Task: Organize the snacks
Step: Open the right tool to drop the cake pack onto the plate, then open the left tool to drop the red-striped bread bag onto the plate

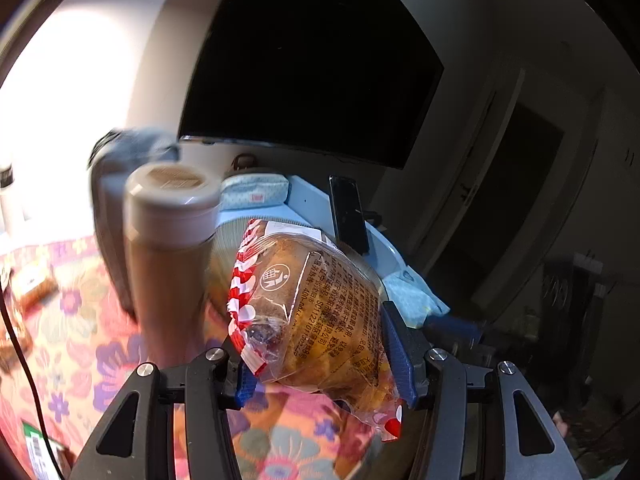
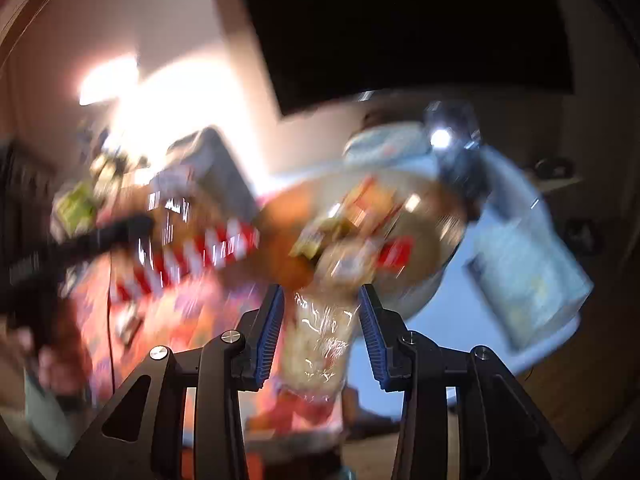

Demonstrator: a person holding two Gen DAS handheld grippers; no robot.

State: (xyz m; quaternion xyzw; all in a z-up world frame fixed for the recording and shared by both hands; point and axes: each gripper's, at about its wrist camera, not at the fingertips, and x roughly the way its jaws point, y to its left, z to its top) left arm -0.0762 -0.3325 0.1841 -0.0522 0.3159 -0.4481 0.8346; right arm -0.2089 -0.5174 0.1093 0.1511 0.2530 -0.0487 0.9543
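My left gripper [image 1: 320, 350] is shut on a bread snack in a clear wrapper with red and white striped ends [image 1: 316, 304], held above the floral tablecloth [image 1: 80, 344]. The right wrist view is heavily blurred. My right gripper [image 2: 322, 316] holds a clear-wrapped snack [image 2: 320, 340] between its blue pads. Ahead of it is a round bowl [image 2: 432, 276] holding several snack packs. The red and white striped wrapper [image 2: 192, 260] shows at the left of that view.
A tall brown flask with a grey lid [image 1: 168, 248] stands just left of the held bread. A phone [image 1: 348, 212] leans on a pale blue surface behind. A dark TV screen [image 1: 312, 60] hangs on the wall. Small packets [image 1: 36, 284] and a black cable [image 1: 24, 360] lie on the cloth.
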